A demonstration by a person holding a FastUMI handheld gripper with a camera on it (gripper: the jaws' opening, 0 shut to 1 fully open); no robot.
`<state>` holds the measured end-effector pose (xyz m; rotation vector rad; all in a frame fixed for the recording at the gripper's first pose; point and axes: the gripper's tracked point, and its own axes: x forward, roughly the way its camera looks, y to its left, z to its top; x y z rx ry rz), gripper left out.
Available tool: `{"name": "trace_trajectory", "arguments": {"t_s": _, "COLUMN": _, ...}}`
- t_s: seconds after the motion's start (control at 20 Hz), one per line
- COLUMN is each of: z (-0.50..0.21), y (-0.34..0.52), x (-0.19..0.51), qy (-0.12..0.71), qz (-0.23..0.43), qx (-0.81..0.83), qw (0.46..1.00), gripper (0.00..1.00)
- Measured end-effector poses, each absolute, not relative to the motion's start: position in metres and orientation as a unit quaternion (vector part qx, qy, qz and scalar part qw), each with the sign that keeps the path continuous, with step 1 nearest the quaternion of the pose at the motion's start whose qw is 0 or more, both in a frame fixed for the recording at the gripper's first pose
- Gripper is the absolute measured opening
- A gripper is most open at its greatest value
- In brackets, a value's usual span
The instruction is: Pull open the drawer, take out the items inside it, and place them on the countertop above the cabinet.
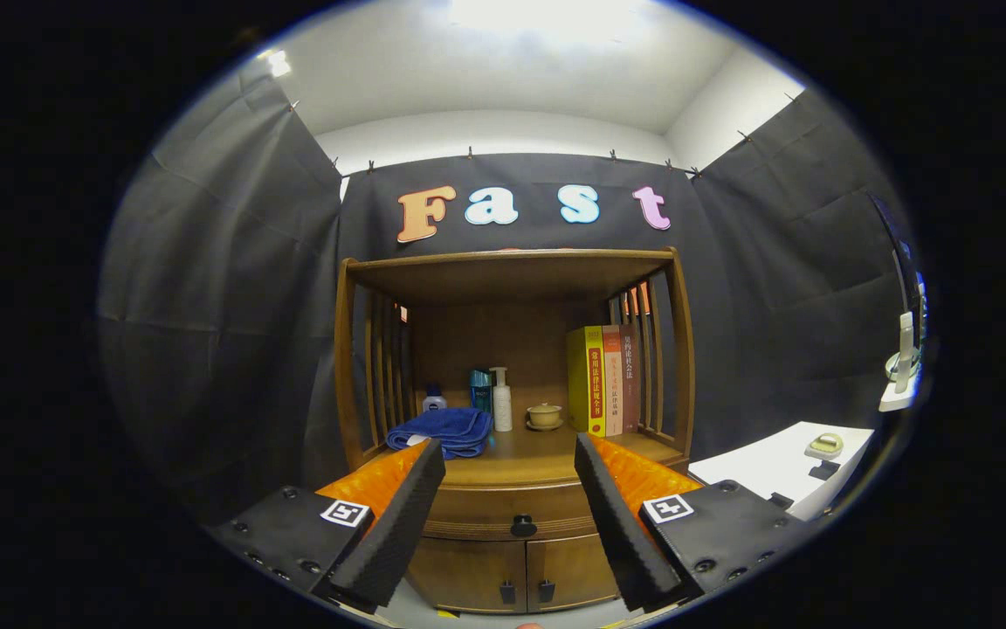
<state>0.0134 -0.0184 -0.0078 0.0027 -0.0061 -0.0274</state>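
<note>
The drawer [513,511] sits shut in the front of the wooden cabinet [512,559], just under the countertop [520,456], its dark knob [522,525] centred between the fingers and beyond them. The gripper [510,459] hangs in front of the cabinet with its jaws wide apart, holding nothing and touching nothing. Below the drawer are two small doors [507,570], closed. On the countertop, inside the open shelf frame, a folded blue towel [442,430] lies on the left, with a small jar [434,399], a teal bottle [480,390] and a white pump bottle [501,399] behind it. A small lidded cup [544,415] stands beside them, then upright books [603,380] on the right. A white table [782,467] stands to the right of the cabinet.
</note>
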Motion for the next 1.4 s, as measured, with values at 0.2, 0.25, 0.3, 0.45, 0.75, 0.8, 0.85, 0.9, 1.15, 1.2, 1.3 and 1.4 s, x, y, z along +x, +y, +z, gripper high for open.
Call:
{"name": "trace_trajectory", "arguments": {"t_s": 0.2, "z": -0.017, "y": -0.027, "x": 0.031, "qy": -0.023, "qz": -0.015, "qx": -0.009, "qw": 1.0, "gripper": 0.98}}
{"name": "trace_trajectory", "arguments": {"t_s": 0.25, "z": -0.026, "y": -0.033, "x": 0.039, "qy": -0.031, "qz": -0.017, "qx": -0.009, "qw": 0.999, "gripper": 0.98}}
{"name": "trace_trajectory", "arguments": {"t_s": 0.3, "z": -0.039, "y": -0.037, "x": 0.051, "qy": -0.037, "qz": -0.017, "qx": -0.007, "qw": 0.999, "gripper": 0.98}}
{"name": "trace_trajectory", "arguments": {"t_s": 0.45, "z": -0.108, "y": -0.042, "x": 0.092, "qy": -0.01, "qz": -0.004, "qx": -0.004, "qw": 1.0, "gripper": 0.98}}
{"name": "trace_trajectory", "arguments": {"t_s": 0.75, "z": -0.226, "y": -0.053, "x": 0.151, "qy": 0.07, "qz": -0.011, "qx": -0.004, "qw": 0.998, "gripper": 0.99}}
{"name": "trace_trajectory", "arguments": {"t_s": 0.8, "z": -0.233, "y": -0.052, "x": 0.158, "qy": 0.072, "qz": -0.01, "qx": -0.004, "qw": 0.997, "gripper": 0.99}}
{"name": "trace_trajectory", "arguments": {"t_s": 0.85, "z": -0.239, "y": -0.05, "x": 0.165, "qy": 0.073, "qz": -0.009, "qx": -0.004, "qw": 0.997, "gripper": 0.99}}
{"name": "trace_trajectory", "arguments": {"t_s": 0.9, "z": -0.246, "y": -0.049, "x": 0.171, "qy": 0.078, "qz": -0.007, "qx": -0.011, "qw": 0.997, "gripper": 0.98}}
{"name": "trace_trajectory", "arguments": {"t_s": 1.15, "z": -0.267, "y": -0.043, "x": 0.188, "qy": 0.094, "qz": -0.01, "qx": -0.021, "qw": 0.995, "gripper": 0.85}}
{"name": "trace_trajectory", "arguments": {"t_s": 1.2, "z": -0.271, "y": -0.043, "x": 0.194, "qy": 0.096, "qz": -0.011, "qx": -0.02, "qw": 0.995, "gripper": 0.83}}
{"name": "trace_trajectory", "arguments": {"t_s": 1.3, "z": -0.278, "y": -0.041, "x": 0.199, "qy": 0.101, "qz": -0.012, "qx": -0.015, "qw": 0.995, "gripper": 0.79}}
{"name": "trace_trajectory", "arguments": {"t_s": 1.4, "z": -0.284, "y": -0.042, "x": 0.201, "qy": 0.106, "qz": -0.015, "qx": -0.004, "qw": 0.994, "gripper": 0.74}}
